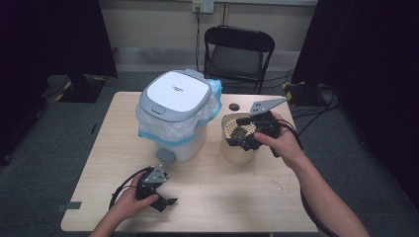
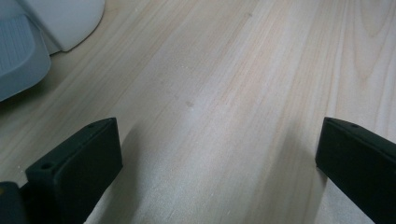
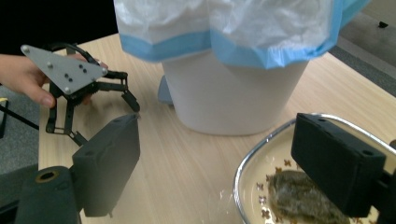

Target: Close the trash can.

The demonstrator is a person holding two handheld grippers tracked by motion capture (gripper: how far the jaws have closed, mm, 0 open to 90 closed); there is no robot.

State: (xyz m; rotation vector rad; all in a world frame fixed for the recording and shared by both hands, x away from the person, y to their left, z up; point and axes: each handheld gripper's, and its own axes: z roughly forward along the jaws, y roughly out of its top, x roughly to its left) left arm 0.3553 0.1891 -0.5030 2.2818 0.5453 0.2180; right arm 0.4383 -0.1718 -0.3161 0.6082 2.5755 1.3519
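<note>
While the pedal bin [image 1: 175, 116] with its blue-edged liner [image 3: 243, 35] stands mid-table, the cream bowl [image 1: 234, 148] sits just right of it, brown scrap [image 3: 299, 198] inside. A black cap [image 1: 233, 106] lies behind the bowl. Right gripper [image 1: 243, 139] hovers over the bowl, jaws apart, empty. Left gripper [image 1: 167, 201] rests low before the bin, jaws wide.
</note>
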